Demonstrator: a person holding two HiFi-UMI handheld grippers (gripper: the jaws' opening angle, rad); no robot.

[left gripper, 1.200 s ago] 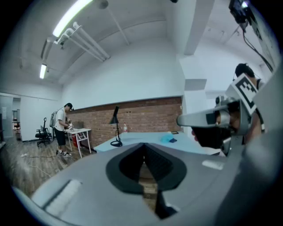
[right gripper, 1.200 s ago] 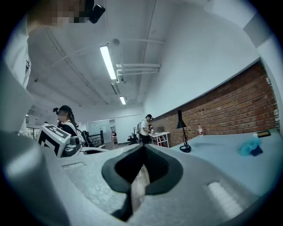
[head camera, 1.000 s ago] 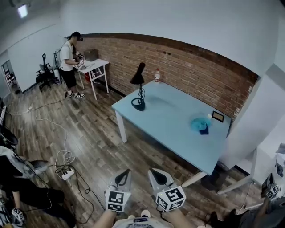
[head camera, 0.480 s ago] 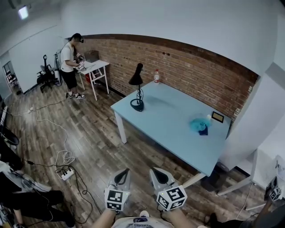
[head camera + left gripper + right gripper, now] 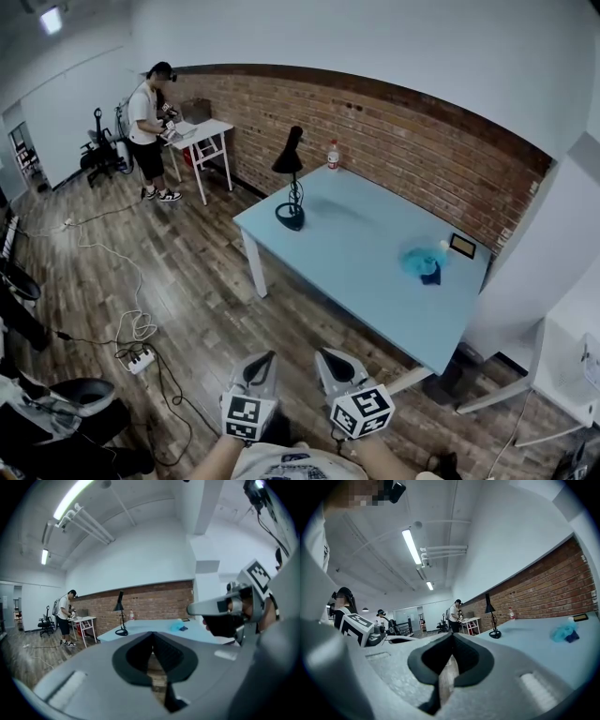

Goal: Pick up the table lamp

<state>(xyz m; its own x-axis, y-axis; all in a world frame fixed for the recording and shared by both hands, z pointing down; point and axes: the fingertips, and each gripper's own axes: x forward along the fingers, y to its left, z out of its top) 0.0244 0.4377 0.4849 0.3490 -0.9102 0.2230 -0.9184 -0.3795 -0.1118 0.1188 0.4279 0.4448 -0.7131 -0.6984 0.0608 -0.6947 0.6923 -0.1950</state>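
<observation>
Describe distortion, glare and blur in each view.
Head view: the fisheye lens bends the brick wall into an arc, and the lamp stays sharp. Left gripper view: dark round border, and the ceiling light is blown out. Right gripper view: same border, glaring strip light, curved wall lines.

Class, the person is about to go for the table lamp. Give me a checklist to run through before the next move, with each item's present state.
1. Table lamp stands upright near the left corner of the table: ok.
2. Room around the lamp for a grasp, with the bottle standing apart behind it: ok.
3. Left gripper open to take the lamp: not ok, jaws together, nothing between them.
4. Right gripper open: not ok, jaws together, empty.
5. Grippers at the lamp: not ok, both are over the floor, short of the table.
6. Walking path free of the floor cables: ok, they lie off to the left.
</observation>
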